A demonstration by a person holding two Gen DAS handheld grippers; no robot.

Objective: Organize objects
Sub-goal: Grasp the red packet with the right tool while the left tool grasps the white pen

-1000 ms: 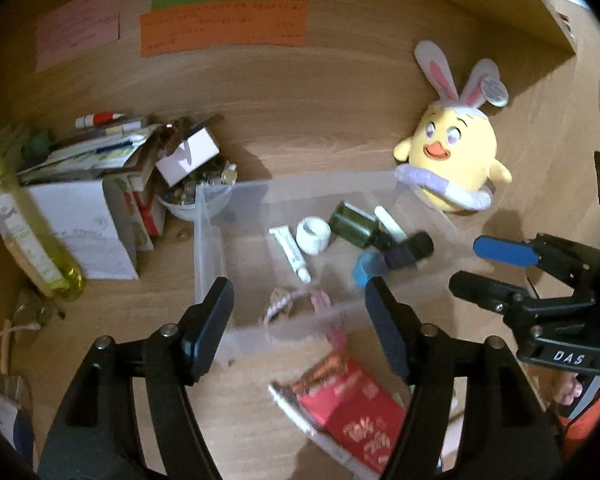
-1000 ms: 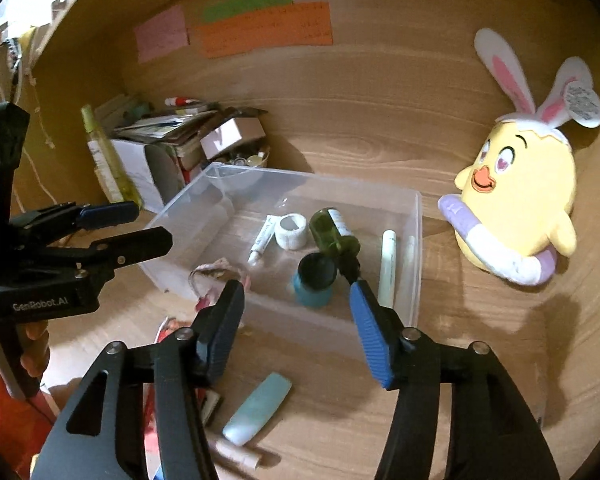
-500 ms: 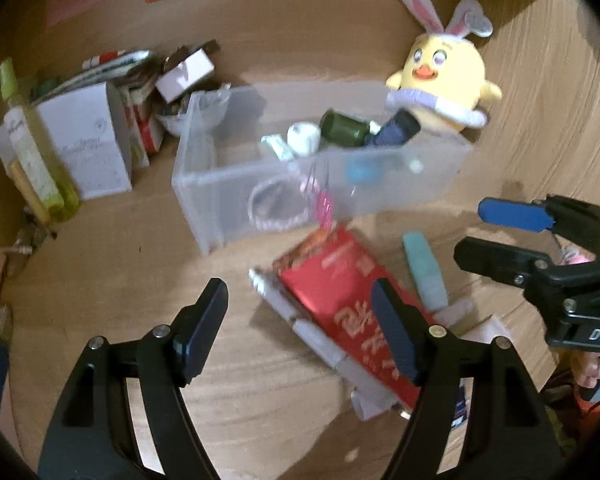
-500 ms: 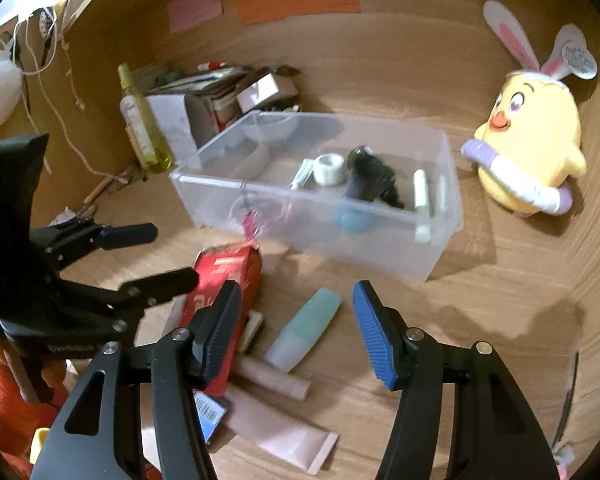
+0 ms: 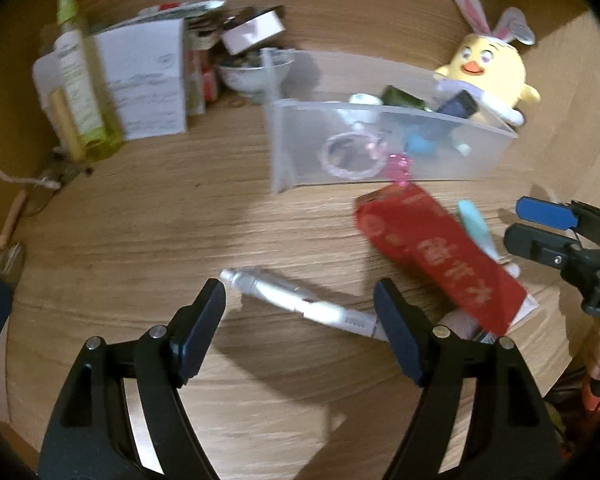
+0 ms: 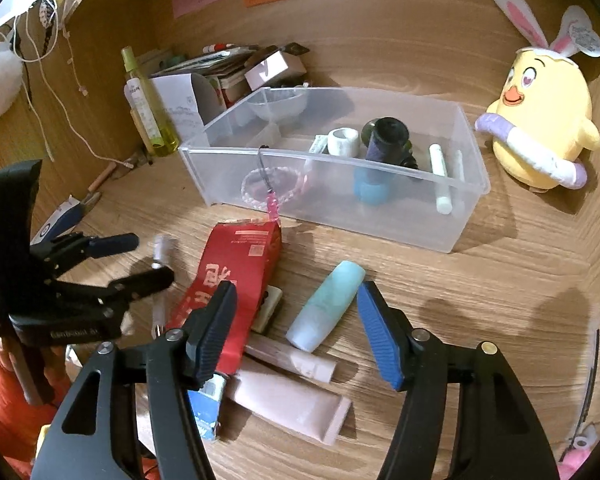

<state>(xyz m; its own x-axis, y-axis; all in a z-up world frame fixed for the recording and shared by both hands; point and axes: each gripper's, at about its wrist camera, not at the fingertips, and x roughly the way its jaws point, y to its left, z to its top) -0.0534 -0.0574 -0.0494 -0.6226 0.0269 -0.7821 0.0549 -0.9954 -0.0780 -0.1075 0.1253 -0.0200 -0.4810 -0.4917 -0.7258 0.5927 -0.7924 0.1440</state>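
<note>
Left wrist view: the left tongs (image 5: 300, 312) now hang low over the wooden surface (image 5: 140, 232), jaws apart and empty. A second ago they looked down into the clear plastic bin (image 5: 380, 152); they have since pulled back, and the bin sits at 1 o'clock, well apart. A slim white tube (image 5: 300, 300) lies between the two jaws, slanting from 11 to 4 o'clock. Judgement: this tube is the next pick. The flat red packet (image 5: 436, 256) lies at 2 o'clock, one end over the tube's far end. The frame is motion-blurred.

Right wrist view: the right tongs (image 6: 296, 332) have likewise backed off from the bin (image 6: 340, 220), which now stands at 12 o'clock. Jaws apart, nothing held. The pale mint-green tube (image 6: 326, 306) lies between them, nearer the blue jaw. Two pink tubes (image 6: 288, 396) lie at 6 o'clock, partly under the red packet (image 6: 228, 292). The yellow plush chick (image 6: 540, 120) stands at 2 o'clock.

Implication: both tongs have shifted from dropping off to fetching; several loose items are not yet binned.
</note>
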